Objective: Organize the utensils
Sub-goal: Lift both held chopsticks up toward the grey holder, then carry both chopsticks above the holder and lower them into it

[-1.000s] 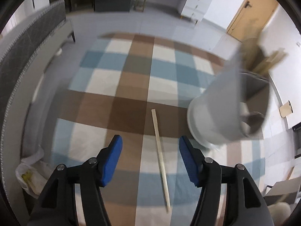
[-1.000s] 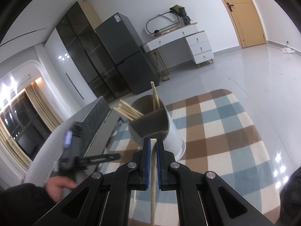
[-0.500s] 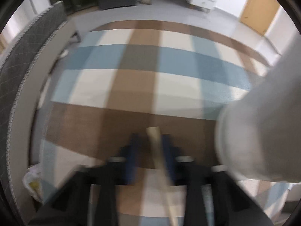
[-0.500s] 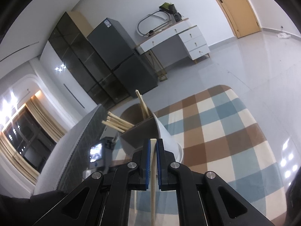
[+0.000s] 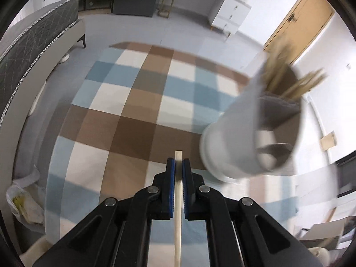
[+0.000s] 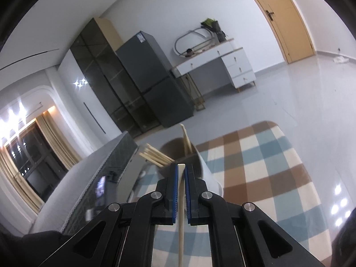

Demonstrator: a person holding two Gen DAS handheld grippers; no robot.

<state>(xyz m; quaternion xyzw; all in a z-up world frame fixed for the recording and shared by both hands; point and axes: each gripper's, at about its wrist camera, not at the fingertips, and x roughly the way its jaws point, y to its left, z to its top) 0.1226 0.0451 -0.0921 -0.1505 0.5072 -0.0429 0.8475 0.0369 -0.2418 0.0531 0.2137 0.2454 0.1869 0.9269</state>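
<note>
One chopstick [image 5: 178, 202] now off the rug [image 5: 124, 120], clamped in left gripper [image 5: 178, 166], open a second ago. Right gripper [image 6: 181, 173] pinched on second chopstick [image 6: 181, 202]. Holder [image 5: 251, 131] just right of left jaws, sticks inside. Next, likely: drop in.

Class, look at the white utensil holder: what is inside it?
Inside the white utensil holder stand wooden chopsticks, their upper ends poking out in a fan, and a divider splits its interior. Their lower ends and the bottom are hidden by its wall.

right tongs [image 6: 180, 173] clamped on a chopstick [image 6: 181, 211], holder [image 6: 189, 155] behind, checked rug [image 6: 267, 166]
</note>
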